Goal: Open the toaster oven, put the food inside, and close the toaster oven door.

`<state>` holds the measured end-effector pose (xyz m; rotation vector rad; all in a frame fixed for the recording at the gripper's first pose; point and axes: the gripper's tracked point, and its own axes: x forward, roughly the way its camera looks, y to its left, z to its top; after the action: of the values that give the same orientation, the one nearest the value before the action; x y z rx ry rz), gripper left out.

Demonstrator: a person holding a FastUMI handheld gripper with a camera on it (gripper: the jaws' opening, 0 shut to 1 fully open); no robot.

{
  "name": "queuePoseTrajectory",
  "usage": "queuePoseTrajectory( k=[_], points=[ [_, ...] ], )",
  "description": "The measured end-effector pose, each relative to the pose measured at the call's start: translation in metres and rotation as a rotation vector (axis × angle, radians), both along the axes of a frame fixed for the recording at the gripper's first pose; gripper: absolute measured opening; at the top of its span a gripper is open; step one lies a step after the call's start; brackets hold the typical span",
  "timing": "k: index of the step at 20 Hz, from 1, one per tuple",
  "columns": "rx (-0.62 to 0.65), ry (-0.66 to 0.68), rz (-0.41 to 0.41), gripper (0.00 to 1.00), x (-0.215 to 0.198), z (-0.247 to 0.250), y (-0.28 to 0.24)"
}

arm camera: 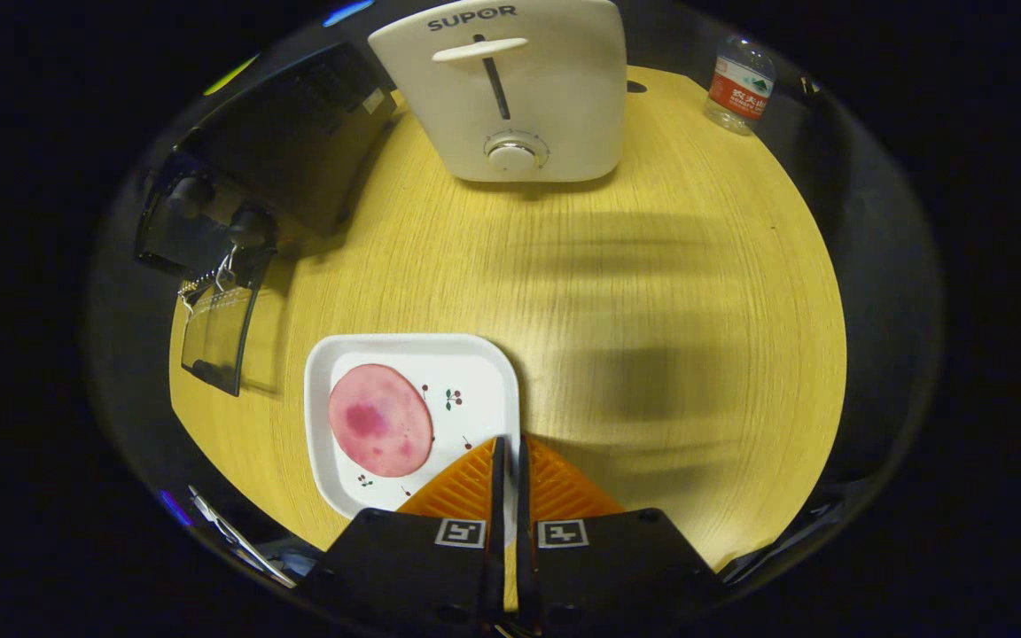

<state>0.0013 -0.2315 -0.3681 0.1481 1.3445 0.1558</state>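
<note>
The gripper (pixel 510 447) is clenched, its two fingers nearly touching with nothing between them, tips hovering over the right rim of a white square plate with small cherry prints (pixel 475 372). On that plate's left half lies a round pink slice of food (pixel 379 419). The plate sits on a round light-wood bench (pixel 652 292). Beyond the plate and to its left stands a black toaster oven (pixel 284 151), its glass door (pixel 218 332) hanging open. A white pop-up toaster (pixel 555 80) stands well beyond the plate, a clear plastic water bottle with a red label (pixel 741 84) farther right.
</note>
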Motion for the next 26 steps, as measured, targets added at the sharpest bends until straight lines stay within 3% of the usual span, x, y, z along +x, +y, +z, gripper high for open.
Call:
queuePoseTrajectory(
  k=[3, 9, 19, 26],
  points=[
    [0.049, 0.005, -0.021, 0.02, -0.001, 0.001, 0.003],
    [0.128, 0.048, -0.079, 0.02, -0.007, 0.002, 0.003],
    [0.298, 0.026, -0.351, 0.02, -0.02, 0.026, -0.009],
    [0.365, -0.044, -0.461, 0.02, -0.03, 0.058, 0.002]
  ],
)
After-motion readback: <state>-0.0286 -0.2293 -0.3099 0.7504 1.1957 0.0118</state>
